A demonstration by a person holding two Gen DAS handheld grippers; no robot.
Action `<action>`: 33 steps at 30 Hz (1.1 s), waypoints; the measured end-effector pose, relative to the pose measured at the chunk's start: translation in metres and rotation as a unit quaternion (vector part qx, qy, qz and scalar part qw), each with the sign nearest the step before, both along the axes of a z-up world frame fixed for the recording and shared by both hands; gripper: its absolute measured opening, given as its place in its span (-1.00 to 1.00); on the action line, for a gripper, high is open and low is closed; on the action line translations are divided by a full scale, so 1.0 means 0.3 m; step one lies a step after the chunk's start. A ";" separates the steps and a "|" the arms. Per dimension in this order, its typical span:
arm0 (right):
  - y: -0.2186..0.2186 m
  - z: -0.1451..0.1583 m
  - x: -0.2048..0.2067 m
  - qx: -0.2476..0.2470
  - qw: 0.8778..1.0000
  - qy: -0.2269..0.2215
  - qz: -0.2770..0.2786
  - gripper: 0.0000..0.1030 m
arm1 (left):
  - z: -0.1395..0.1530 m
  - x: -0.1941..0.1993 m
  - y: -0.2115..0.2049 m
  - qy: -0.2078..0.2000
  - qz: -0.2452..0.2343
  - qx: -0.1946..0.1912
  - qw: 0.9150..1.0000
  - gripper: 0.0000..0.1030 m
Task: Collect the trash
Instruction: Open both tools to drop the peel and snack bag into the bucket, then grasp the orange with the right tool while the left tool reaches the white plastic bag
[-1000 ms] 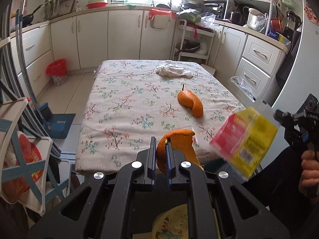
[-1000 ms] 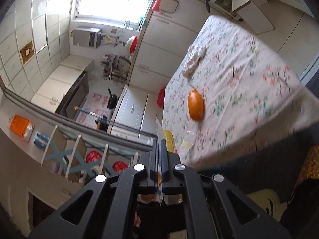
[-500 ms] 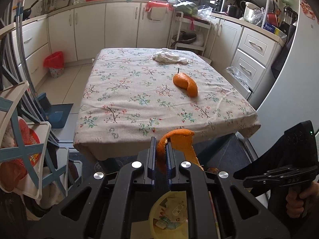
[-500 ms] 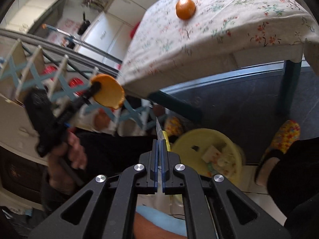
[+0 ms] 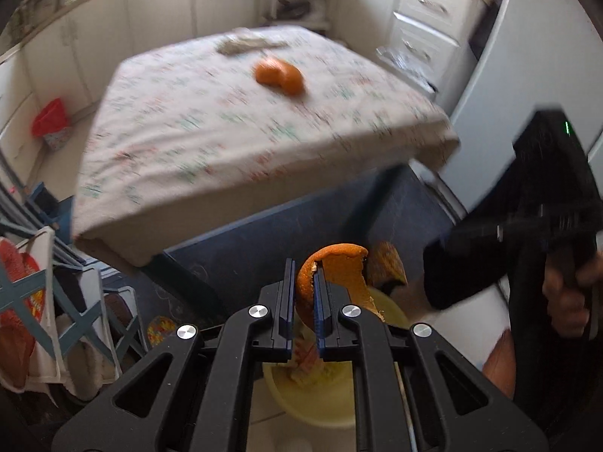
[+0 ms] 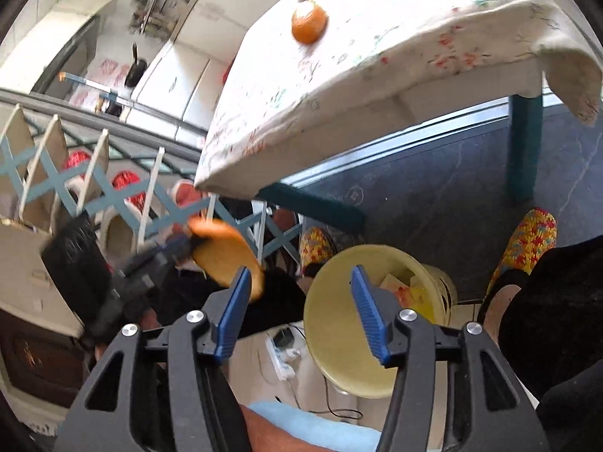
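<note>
My left gripper (image 5: pixel 304 290) is shut on an orange peel (image 5: pixel 339 271) and holds it above the yellow trash bin (image 5: pixel 320 406) on the floor. In the right wrist view the same peel (image 6: pixel 226 254) shows at the left, in the left gripper (image 6: pixel 166 256). My right gripper (image 6: pixel 299 309) is open and empty, just above the yellow bin (image 6: pixel 339 339), which holds a yellow wrapper (image 6: pixel 410 293). A second orange peel (image 5: pixel 279 75) (image 6: pixel 309 22) lies on the floral tablecloth of the table (image 5: pixel 226 132).
A crumpled white cloth (image 5: pixel 245 42) lies at the table's far end. A folding drying rack (image 5: pixel 34 301) stands at the left. A red bin (image 5: pixel 51 124) sits by the cabinets. The person's feet in colourful slippers (image 6: pixel 533 241) stand by the yellow bin.
My right gripper has opened and let the wrapper fall into the yellow bin. My left gripper has moved down and forward over the bin with the peel.
</note>
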State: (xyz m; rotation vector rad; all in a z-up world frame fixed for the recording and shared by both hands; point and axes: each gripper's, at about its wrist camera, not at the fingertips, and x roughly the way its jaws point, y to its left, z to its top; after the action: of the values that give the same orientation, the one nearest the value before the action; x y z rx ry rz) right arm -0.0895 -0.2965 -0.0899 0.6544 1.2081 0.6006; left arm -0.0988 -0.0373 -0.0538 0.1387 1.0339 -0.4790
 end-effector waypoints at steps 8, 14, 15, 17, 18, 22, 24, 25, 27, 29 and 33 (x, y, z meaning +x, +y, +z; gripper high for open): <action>-0.038 0.003 0.001 0.026 0.999 0.002 -0.034 0.16 | -0.158 -0.071 -0.160 0.078 -0.116 0.084 0.987 -0.59; -0.052 0.009 -0.002 0.032 0.999 -0.002 -0.041 0.23 | -0.150 -0.077 -0.151 0.073 -0.104 0.080 0.989 0.04; -0.054 0.010 -0.003 0.032 0.999 -0.003 -0.043 0.25 | -0.148 -0.073 -0.147 0.071 -0.101 0.081 0.989 0.08; -0.057 0.015 -0.003 0.032 0.998 -0.006 -0.047 0.25 | -0.138 -0.064 -0.139 0.061 -0.088 0.082 0.991 0.09; -0.058 0.022 -0.003 0.028 0.998 -0.011 -0.050 0.26 | -0.129 -0.054 -0.129 0.053 -0.078 0.077 0.993 0.10; -0.037 0.080 0.010 -0.015 0.997 -0.053 -0.051 0.31 | -0.063 0.002 -0.064 0.011 -0.009 0.052 0.999 0.25; -0.026 0.115 0.028 -0.038 0.995 -0.078 -0.051 0.36 | -0.021 0.028 -0.021 -0.012 0.035 0.030 0.999 0.37; -0.018 0.137 0.047 -0.049 0.993 -0.091 -0.050 0.38 | 0.003 0.045 0.007 -0.024 0.064 0.012 0.998 0.39; -0.001 0.177 0.086 -0.068 0.990 -0.114 -0.049 0.42 | 0.037 0.067 0.059 -0.039 0.110 -0.019 0.993 0.45; 0.021 0.221 0.152 -0.094 0.984 -0.143 -0.051 0.48 | 0.056 0.081 0.103 -0.044 0.144 -0.046 0.988 0.47; 0.059 0.247 0.281 -0.115 0.980 -0.156 -0.055 0.50 | 0.071 0.092 0.154 -0.053 0.186 -0.072 0.978 0.48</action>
State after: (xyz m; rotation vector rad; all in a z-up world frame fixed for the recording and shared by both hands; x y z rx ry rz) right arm -0.0052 -0.2787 -0.0157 0.4101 0.9229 0.4438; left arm -0.0712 0.0088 -0.0325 -0.1564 0.8905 -0.2008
